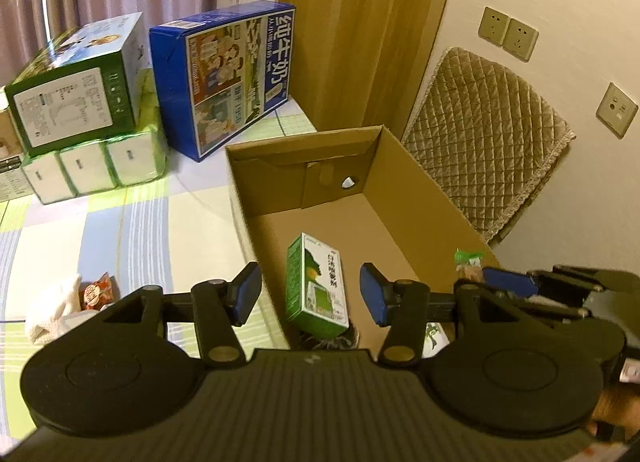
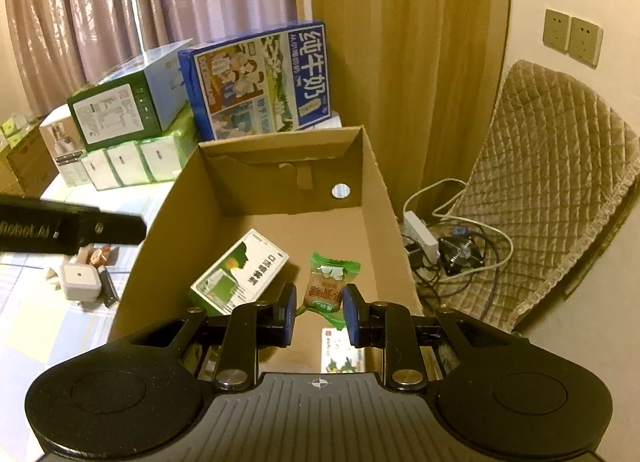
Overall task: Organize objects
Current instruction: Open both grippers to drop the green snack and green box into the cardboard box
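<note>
The open brown cardboard box (image 2: 372, 198) sits on a checked pastel bedcover (image 1: 120, 230), and it already holds a green-and-white rectangular carton (image 2: 240, 274) lying tilted on the floor of the box, plus a flat white-and-green packet (image 2: 342, 350) nearer the camera. The right gripper (image 2: 319, 314) hangs over the box with a green-and-orange plastic snack sachet (image 2: 326, 286) between its blue pads; the jaws stand narrow, but the right wrist view leaves it unclear whether they pinch the sachet's lower edge or have just let go, so I cannot tell if it is held. The left gripper (image 1: 310, 294) hovers at the box's near left wall with its jaws spread wide and nothing between them. The step in hand looks like dropping the sachet into the box. To do it well, lower it close to the bare cardboard just right of the carton, then part the pads fully so the crinkly wrapper does not cling to one pad and ride out. Well apart from the box on the bedcover lie leftovers: a small white square plug-like block (image 2: 80, 280) and a red-and-orange wrapped snack (image 1: 96, 292) beside a white cloth (image 1: 54, 306), likely the left gripper's next business.
</note>
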The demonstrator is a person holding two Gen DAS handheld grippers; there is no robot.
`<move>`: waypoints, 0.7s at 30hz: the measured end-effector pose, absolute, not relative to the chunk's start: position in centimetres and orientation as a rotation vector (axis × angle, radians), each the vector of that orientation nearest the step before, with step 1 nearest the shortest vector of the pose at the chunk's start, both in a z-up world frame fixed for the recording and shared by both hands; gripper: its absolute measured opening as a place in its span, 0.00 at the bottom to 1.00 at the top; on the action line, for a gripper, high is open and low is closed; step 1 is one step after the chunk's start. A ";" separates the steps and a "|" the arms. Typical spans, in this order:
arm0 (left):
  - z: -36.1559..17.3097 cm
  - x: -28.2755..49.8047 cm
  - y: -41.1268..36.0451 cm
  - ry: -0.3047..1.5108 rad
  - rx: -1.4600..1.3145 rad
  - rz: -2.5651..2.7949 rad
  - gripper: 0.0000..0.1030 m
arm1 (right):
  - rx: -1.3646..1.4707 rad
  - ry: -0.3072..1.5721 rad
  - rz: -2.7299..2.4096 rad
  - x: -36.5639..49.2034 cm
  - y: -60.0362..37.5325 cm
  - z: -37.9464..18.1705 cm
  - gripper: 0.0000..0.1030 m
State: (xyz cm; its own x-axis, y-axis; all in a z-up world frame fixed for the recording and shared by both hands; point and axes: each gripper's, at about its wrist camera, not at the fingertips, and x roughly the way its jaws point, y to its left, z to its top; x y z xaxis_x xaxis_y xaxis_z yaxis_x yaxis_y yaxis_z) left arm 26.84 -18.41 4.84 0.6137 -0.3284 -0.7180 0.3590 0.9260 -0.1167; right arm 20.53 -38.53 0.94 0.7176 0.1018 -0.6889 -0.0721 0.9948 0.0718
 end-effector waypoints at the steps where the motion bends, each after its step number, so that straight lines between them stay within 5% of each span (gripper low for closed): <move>1: 4.8 26.7 -18.1 0.820 0.037 -0.392 0.49 | 0.043 0.759 0.100 20.7 -38.4 1.0 0.21; 4: 5.0 26.2 -17.2 0.819 0.027 -0.380 0.50 | 0.069 0.722 0.128 21.7 -38.3 1.3 0.28; 5: 5.0 26.0 -16.8 0.818 0.026 -0.374 0.51 | 0.094 0.712 0.138 22.1 -38.4 1.4 0.37; 6: 5.1 25.9 -16.5 0.817 0.026 -0.371 0.53 | 0.124 0.704 0.135 22.3 -38.6 1.5 0.59; 7: 5.2 25.7 -16.1 0.815 0.026 -0.367 0.54 | 0.150 0.688 0.129 22.2 -38.8 1.7 0.66; 21: 5.9 20.8 -10.9 0.806 -0.012 -0.309 0.72 | 0.107 0.701 0.119 16.0 -36.6 3.6 0.72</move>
